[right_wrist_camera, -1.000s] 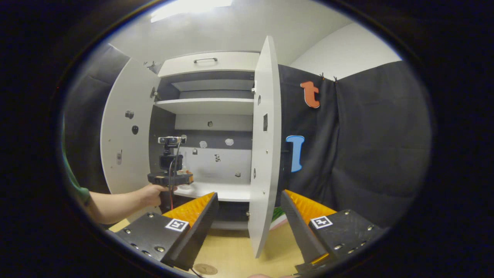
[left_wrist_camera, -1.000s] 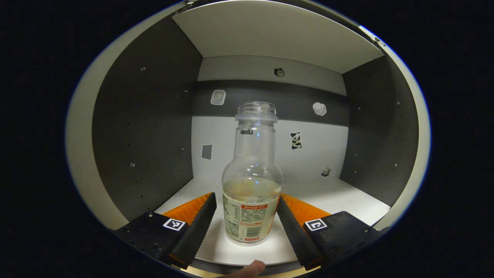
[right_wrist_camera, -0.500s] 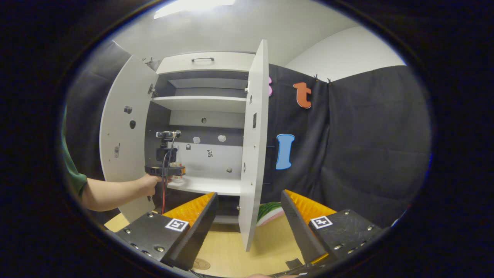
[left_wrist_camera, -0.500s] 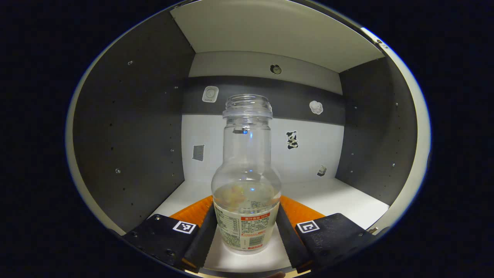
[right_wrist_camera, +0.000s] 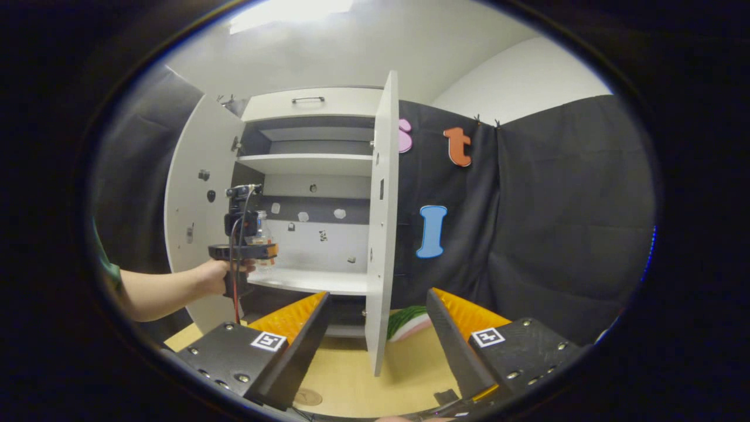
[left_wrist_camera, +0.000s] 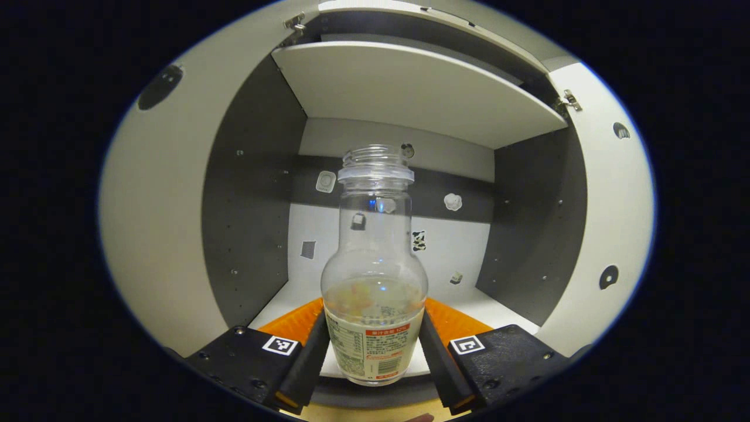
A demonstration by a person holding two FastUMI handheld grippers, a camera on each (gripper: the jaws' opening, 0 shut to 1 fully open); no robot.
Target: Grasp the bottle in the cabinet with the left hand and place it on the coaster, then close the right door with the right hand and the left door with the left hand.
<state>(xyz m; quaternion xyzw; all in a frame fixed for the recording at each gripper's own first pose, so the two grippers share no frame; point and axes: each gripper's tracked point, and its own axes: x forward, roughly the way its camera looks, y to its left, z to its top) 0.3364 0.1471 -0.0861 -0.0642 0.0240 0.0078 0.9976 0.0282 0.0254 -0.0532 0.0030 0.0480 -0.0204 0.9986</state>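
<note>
Left gripper (left_wrist_camera: 375, 351): jaws are pressing in on both sides of the bottle (left_wrist_camera: 374, 275), holding it upright.
Left gripper, right gripper view (right_wrist_camera: 249, 251): it is sitting level, pointing into the cabinet (right_wrist_camera: 310, 176).
Left hand (right_wrist_camera: 220, 275): it is gripping the handle from below, forearm reaching in from the left, sleeve at the edge.
Right gripper (right_wrist_camera: 378, 346): jaws are standing wide apart, holding nothing, hovering low over the worktop (right_wrist_camera: 351, 381).

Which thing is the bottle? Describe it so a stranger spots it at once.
Start at the white cabinet with both doors open. At the front of its lower shelf, the left gripper is shut on the bottle. It is clear and capless, with a narrow neck, a printed label and a little pale liquid.
</note>
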